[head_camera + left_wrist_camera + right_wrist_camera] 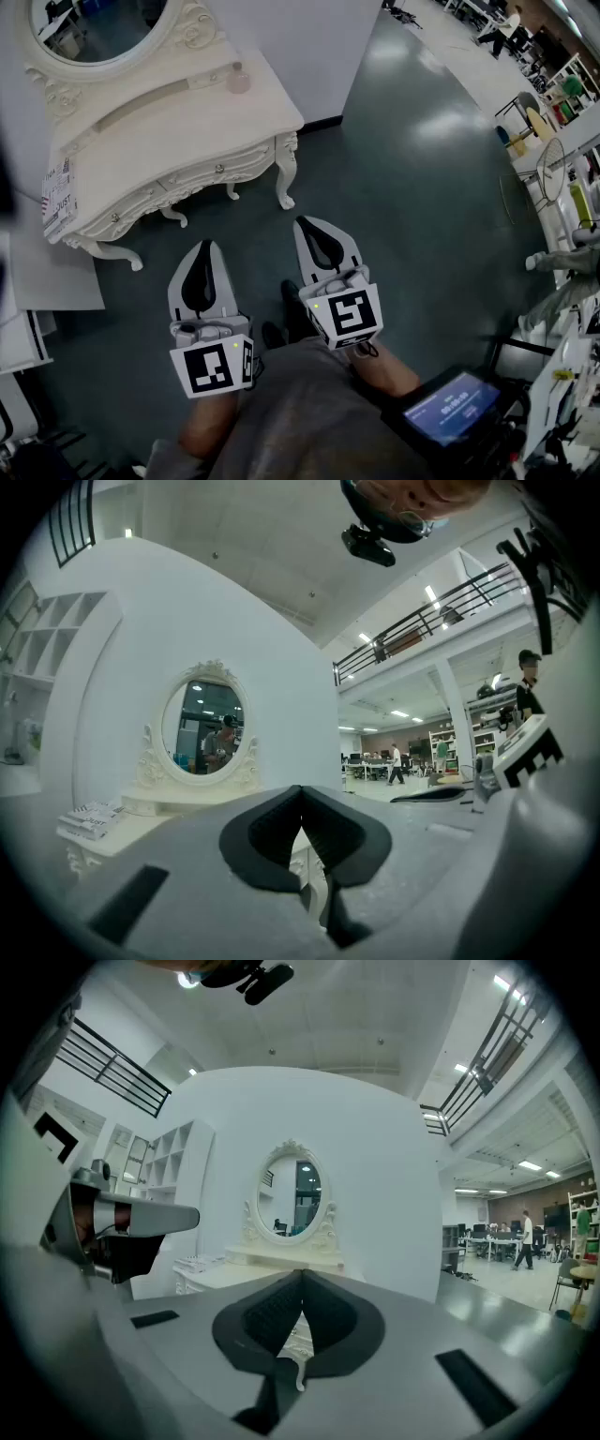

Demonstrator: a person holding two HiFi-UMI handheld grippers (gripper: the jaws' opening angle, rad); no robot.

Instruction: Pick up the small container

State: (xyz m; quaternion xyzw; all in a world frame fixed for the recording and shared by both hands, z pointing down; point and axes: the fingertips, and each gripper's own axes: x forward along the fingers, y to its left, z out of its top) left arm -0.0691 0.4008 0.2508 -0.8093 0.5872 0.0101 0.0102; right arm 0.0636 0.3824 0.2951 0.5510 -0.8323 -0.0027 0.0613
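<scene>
A small pale pink container point(238, 81) stands near the back right corner of a white ornate dressing table point(178, 141), beside its oval mirror point(98, 28). Both grippers hang over the dark floor in front of the table, well short of it. In the head view my left gripper point(205, 246) points at the table's front, its jaws closed with nothing between them. To its right, my right gripper point(307, 223) is shut and empty too, aimed at the table's right leg point(285, 178). The mirror point(208, 728) and table point(248, 1274) lie ahead in both gripper views; the container is not visible there.
A printed box point(58, 192) lies on the table's left end. White panels point(52, 277) lean on the floor at left. A screen device point(452, 408) sits at the person's right side. Chairs and desks point(525, 112) fill the far right.
</scene>
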